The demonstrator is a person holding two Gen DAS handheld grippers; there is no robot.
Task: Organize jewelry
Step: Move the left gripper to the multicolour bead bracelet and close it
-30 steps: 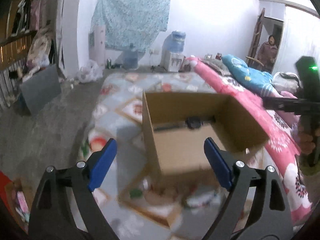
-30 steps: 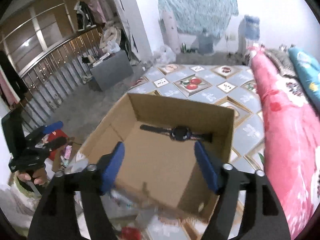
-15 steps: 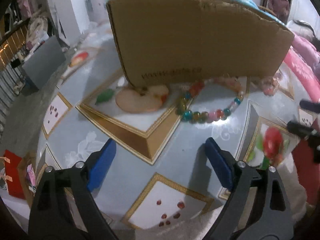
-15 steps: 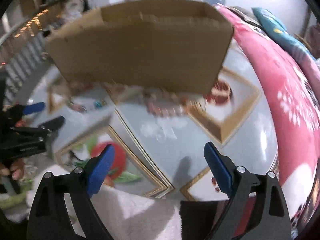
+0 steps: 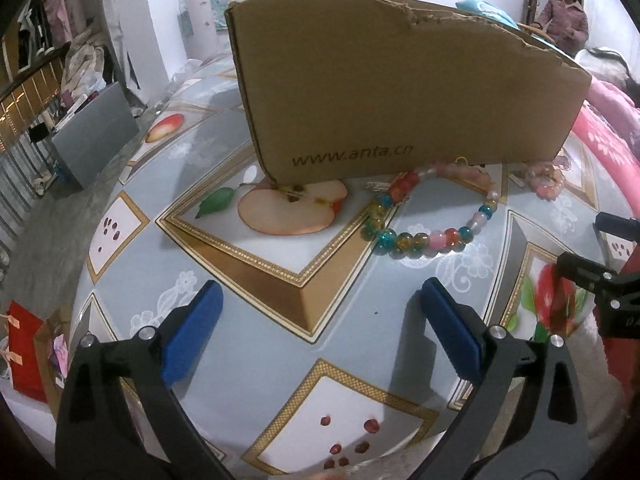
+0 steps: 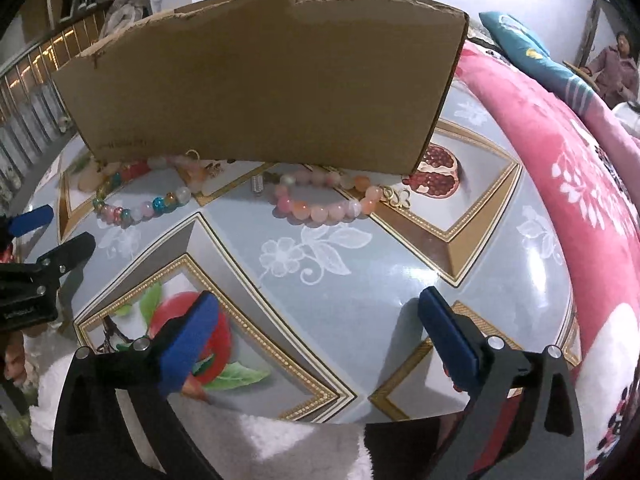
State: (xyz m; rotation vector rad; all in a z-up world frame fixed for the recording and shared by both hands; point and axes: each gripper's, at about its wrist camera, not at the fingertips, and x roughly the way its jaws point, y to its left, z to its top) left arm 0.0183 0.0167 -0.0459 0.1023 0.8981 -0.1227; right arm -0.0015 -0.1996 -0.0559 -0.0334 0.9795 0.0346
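A: Status: both tongs spread wide, nothing held. Left tongs (image 5: 318, 330) are hung low over the table (image 5: 280, 280), right tongs (image 6: 316, 332) likewise, near the front edge.

B: Jewelry location?

A: Multicolour bead bracelet (image 5: 434, 216) is laid flat on the table, its far side touching or tucked at the base of the cardboard box (image 5: 400, 92). Pink bead bracelet (image 6: 326, 198) is seen just beside it to the right, also against the box wall. A small gold charm (image 6: 396, 196) sits at its right end. Small bits between the two cannot be identified.

B: Handling?

A: Light, limp strands are expected; hard glassy beads, likely slippery and prone to roll. A pinch across one or two beads on the near arc, away from the box wall, is advised. Sag on lift should be assumed.

B: Surface?

A: Glossy patterned cloth, fruit prints, gold frames; probably slick, so beads may skid when nudged. Box appears open-topped, torn rim, tall wall to be cleared.

B: Room?

A: Pink floral blanket (image 6: 560, 160) on the right, railing at left, a person (image 5: 562, 16) in the far doorway.
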